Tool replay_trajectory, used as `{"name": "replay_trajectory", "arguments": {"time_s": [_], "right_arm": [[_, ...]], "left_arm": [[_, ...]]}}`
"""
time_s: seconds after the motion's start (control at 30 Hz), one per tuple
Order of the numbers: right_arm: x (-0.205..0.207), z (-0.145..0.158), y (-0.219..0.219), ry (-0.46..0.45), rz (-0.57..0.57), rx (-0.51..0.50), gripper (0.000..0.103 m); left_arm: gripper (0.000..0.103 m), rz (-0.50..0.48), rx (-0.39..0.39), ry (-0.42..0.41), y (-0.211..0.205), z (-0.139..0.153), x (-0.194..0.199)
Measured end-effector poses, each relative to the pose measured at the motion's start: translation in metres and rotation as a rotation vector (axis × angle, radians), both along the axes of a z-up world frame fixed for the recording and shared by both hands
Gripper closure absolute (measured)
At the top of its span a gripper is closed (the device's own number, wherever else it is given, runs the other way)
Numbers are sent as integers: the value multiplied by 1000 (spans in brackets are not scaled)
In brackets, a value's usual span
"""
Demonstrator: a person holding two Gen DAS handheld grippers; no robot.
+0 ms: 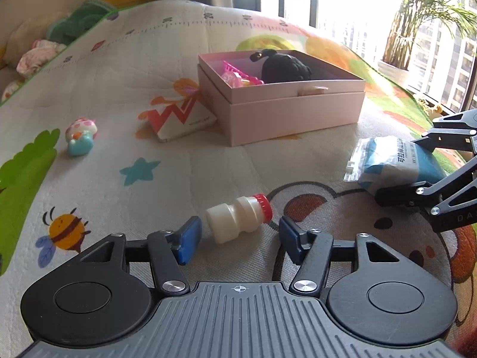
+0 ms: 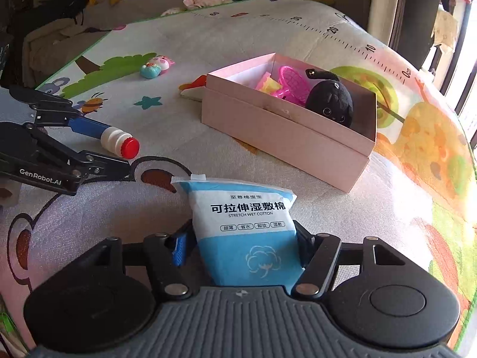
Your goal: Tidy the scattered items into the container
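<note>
Where the cotton pack [image 2: 247,232] lies, it reads "STRETCH WET COTTON".

From the right wrist I see only a corner of the red-and-white packet [image 2: 193,88]; the pink box [image 2: 286,137] hides the rest. The cotton pack's [image 2: 249,232] lower end is behind the tongs' body. Box wall covers the black plush's [image 2: 329,101] underside.
</note>
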State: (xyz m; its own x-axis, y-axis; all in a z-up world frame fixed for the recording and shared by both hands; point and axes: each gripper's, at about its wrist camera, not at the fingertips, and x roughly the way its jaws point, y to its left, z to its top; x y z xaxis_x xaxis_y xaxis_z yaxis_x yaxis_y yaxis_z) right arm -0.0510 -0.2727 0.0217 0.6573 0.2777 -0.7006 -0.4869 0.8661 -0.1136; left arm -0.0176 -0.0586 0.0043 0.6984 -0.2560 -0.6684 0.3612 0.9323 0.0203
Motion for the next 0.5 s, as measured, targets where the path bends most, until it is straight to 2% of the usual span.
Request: {"name": "replay_trajectory", "arguments": {"time_s": [0.17,0.2,0.23,0.37,0.5], "right_arm": [[-10,1,-5,4,-19,29,41],[-11,1,-5,7,-22,38,42],[-11,2,-6,9,-25,43,42],[-16,5,-7,15,-35,73,45],[-15,17,-12,4,-44,117,46]], "left_arm": [[41,5,-36,-7,-1,2,3],[43,-3,-33,-9,-1,1,2],[50,-9,-28,-11,-2,1,1],[51,-54,-21,-28,-3,4,-2],[51,-109,-8,-112,-12,22,1]]}}
